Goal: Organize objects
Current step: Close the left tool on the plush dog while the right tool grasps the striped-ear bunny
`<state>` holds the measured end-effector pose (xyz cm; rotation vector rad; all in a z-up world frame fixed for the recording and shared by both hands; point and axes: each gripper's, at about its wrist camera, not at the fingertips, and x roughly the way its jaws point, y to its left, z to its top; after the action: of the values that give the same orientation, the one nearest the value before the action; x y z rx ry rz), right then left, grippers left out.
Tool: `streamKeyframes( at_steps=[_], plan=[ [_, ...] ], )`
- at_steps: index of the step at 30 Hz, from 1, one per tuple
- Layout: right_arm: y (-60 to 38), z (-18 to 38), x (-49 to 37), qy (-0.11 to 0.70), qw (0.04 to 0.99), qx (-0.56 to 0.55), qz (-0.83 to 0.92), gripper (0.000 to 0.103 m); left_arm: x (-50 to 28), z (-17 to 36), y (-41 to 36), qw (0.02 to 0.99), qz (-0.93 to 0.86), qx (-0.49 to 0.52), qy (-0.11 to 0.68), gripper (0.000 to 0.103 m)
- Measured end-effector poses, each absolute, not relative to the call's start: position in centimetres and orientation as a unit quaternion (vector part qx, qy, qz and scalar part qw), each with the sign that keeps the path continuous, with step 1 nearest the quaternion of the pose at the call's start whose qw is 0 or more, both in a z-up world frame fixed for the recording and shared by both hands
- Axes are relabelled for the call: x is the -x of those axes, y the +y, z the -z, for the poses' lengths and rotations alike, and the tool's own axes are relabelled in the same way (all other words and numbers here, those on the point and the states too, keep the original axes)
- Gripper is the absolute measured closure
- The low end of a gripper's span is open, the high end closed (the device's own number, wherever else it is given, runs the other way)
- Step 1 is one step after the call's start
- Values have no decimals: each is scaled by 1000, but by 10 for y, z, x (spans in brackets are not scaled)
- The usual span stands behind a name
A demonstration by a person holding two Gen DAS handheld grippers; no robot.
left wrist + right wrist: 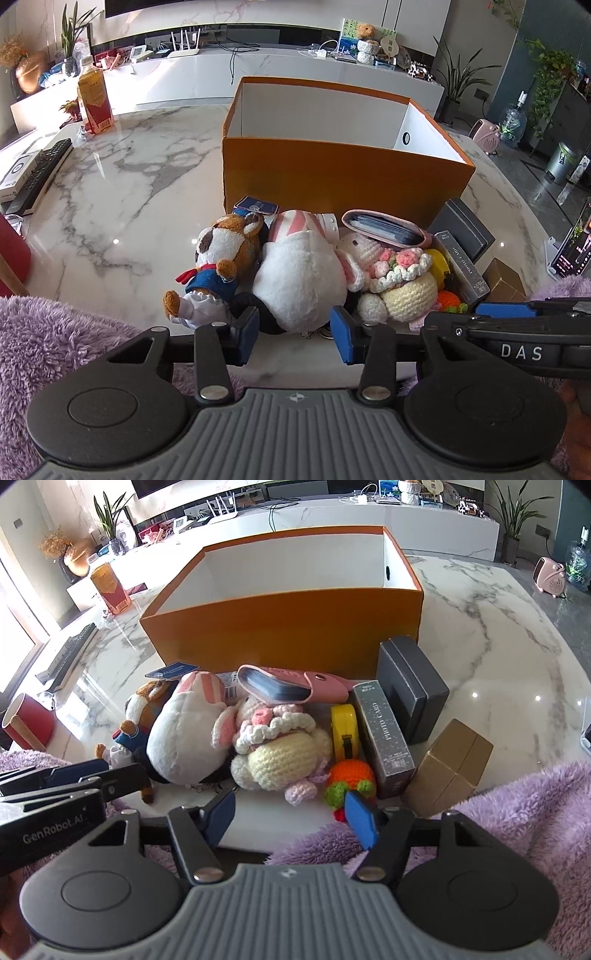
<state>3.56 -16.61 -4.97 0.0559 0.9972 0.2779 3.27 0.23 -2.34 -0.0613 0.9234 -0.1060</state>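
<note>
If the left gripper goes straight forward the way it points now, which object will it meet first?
Most likely the white plush toy: it lies straight ahead of the left gripper, whose open jaws stand on either side of its near end. Depth is unclear, so contact is uncertain.

A drink bottle (94, 101) stands on the marble table (122, 192), with a remote control (38, 175) near its left edge. A router (184, 46) sits on the white counter (280, 70) behind.

Open box (284, 627) at the far middle of the table (498, 646). Near it, left to right: bear plush (225, 254), round plush (299, 273), crocheted bunny (391, 273), tape measure (345, 731), card box (382, 738). Card holder (284, 685) behind the bunny.
</note>
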Motion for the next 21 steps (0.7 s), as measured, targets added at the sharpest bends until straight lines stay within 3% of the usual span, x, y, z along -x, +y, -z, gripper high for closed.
streamKeyframes(
  at_steps=[6, 21],
  plan=[
    [-157, 43, -54, 465, 872, -22, -152, 48, -51, 26, 10, 889, 51, 19, 455, 53],
    [-86, 57, -109, 498, 830, -49, -246, 56, -102, 46, 45, 857, 71, -75, 504, 51]
  ],
)
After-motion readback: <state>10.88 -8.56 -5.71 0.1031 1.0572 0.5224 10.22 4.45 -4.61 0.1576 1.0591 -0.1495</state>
